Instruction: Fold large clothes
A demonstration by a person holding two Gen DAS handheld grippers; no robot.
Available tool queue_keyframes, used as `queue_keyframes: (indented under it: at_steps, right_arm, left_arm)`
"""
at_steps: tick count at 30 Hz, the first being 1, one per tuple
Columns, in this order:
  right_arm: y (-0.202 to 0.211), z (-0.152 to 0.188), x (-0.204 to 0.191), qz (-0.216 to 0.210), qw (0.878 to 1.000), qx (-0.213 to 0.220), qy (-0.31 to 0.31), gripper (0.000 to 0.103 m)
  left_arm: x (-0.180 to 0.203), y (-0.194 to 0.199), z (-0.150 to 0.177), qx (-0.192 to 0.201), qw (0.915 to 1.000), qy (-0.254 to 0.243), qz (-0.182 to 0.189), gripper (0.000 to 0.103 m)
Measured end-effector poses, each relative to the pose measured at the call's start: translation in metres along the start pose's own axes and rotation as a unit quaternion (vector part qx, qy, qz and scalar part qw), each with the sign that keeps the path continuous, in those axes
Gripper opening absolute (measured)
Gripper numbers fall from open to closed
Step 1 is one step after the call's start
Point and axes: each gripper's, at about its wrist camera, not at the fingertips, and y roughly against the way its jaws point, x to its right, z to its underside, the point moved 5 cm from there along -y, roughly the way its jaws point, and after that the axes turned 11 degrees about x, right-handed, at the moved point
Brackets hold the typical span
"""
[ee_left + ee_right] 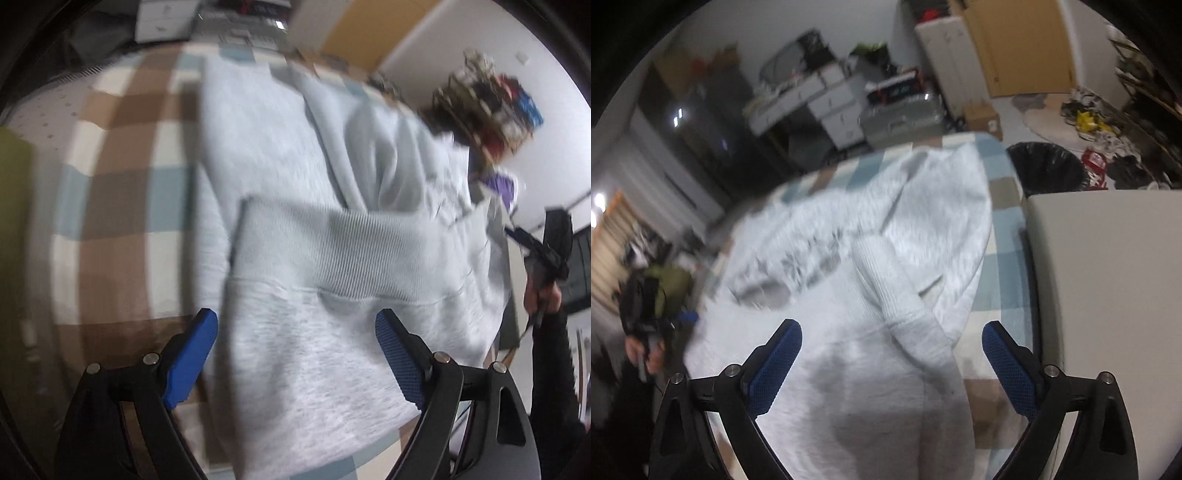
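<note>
A light grey sweatshirt (295,184) lies spread on a table with a checked cloth (122,155). Its ribbed hem (332,251) is folded up over the body. My left gripper (295,325) is open, its blue fingers on either side of the hem end and just above it. In the right wrist view the sweatshirt (886,240) shows with a ribbed cuff and sleeve (901,295) lying over it. My right gripper (892,336) is open above the sleeve, holding nothing. The other hand with its gripper shows at the right edge of the left wrist view (546,266).
A white block (1108,280) stands at the table's right side. A black-lined bin (1049,166) sits beyond it on the floor. Cabinets, boxes and clutter line the far wall (831,96). A cluttered shelf (491,107) stands past the table.
</note>
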Motion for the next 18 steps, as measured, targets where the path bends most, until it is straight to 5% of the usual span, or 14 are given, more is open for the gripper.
queue_keyframes:
  at_steps: [4, 5, 6, 8, 10, 11, 18]
  right_arm:
    - [-0.021, 0.008, -0.017, 0.019, 0.996, -0.03, 0.082, 0.098]
    - [-0.026, 0.009, -0.019, 0.024, 0.995, -0.034, 0.094, 0.087]
    - [-0.032, 0.011, -0.023, 0.028, 0.993, -0.04, 0.112, 0.067]
    - [-0.04, 0.016, -0.022, 0.054, 0.989, -0.051, 0.127, 0.043]
    - [-0.044, 0.019, -0.016, 0.064, 0.99, -0.053, 0.116, 0.03]
    - [-0.042, 0.02, -0.012, 0.062, 0.992, -0.049, 0.102, 0.021]
    - [0.012, 0.027, -0.021, 0.023, 0.994, 0.038, 0.097, 0.015]
  left_arm:
    - [-0.005, -0.012, 0.008, -0.033, 0.9994, 0.012, 0.0, 0.084]
    - [-0.001, -0.009, 0.01, -0.031, 0.9995, -0.001, -0.006, 0.084]
    - [0.001, -0.007, 0.012, -0.026, 0.9995, -0.013, -0.015, 0.082]
    - [0.009, -0.003, 0.016, -0.017, 0.9988, -0.034, -0.029, 0.055]
    - [0.011, -0.001, 0.02, -0.017, 0.9971, -0.054, -0.052, 0.026]
    - [0.015, -0.001, 0.025, -0.022, 0.9971, -0.061, -0.041, 0.021]
    - [0.023, 0.01, 0.035, -0.004, 0.9971, -0.072, -0.024, 0.011]
